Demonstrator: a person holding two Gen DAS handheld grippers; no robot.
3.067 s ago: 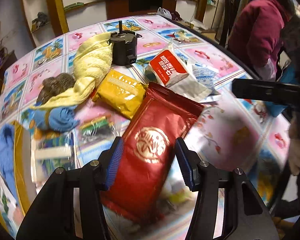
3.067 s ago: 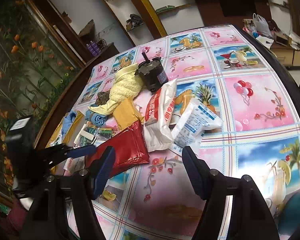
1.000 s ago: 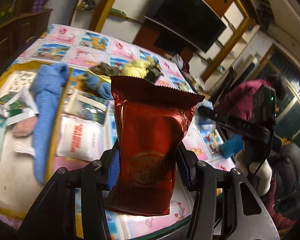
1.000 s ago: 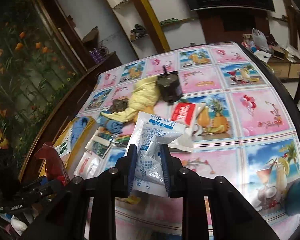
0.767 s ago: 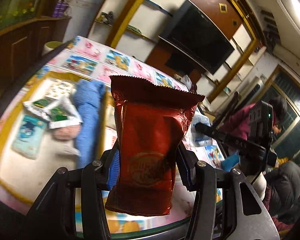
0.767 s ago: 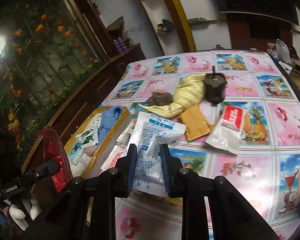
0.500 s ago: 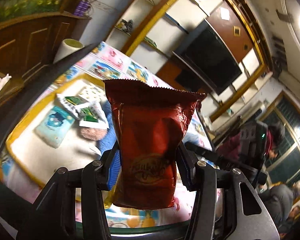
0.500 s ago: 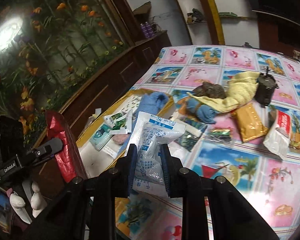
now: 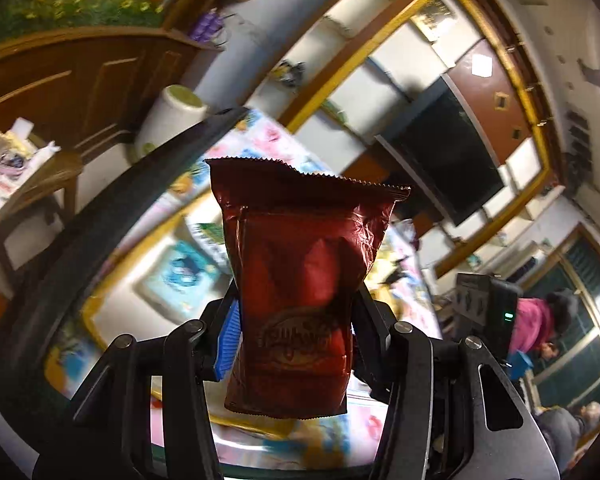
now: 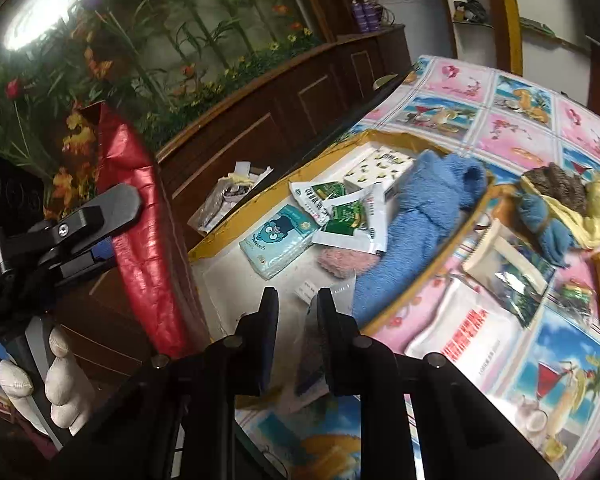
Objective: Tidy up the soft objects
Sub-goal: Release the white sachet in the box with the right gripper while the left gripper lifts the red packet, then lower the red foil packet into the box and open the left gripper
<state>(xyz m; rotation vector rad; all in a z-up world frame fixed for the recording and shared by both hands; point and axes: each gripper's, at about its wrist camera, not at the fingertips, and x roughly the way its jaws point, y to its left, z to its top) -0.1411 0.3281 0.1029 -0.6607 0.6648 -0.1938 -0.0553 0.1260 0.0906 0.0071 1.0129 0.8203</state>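
Note:
My left gripper (image 9: 294,320) is shut on a dark red foil packet (image 9: 300,292), held upright off the table's left edge; packet and gripper also show in the right wrist view (image 10: 140,220). My right gripper (image 10: 294,300) hangs over the yellow-rimmed tray (image 10: 228,228) with its jaws a narrow gap apart. A blurred strip (image 10: 310,356) hangs between them; I cannot tell whether it is the white-and-blue packet or whether it is held. In the tray lie a blue towel (image 10: 416,220), a teal tissue pack (image 10: 278,240), green-and-white sachets (image 10: 340,216) and a pink cloth (image 10: 340,260).
On the picture tablecloth right of the tray lie a white packet with red print (image 10: 472,340), a silver pouch (image 10: 512,268), a blue sock (image 10: 548,228), a yellow towel (image 10: 596,208) and a brown lump (image 10: 556,184). A wooden cabinet (image 10: 260,120) stands beyond the table's edge.
My left gripper has swung further left off the table with the red packet. My right gripper has come down over the tray; the white-and-blue packet no longer stands up between its fingers.

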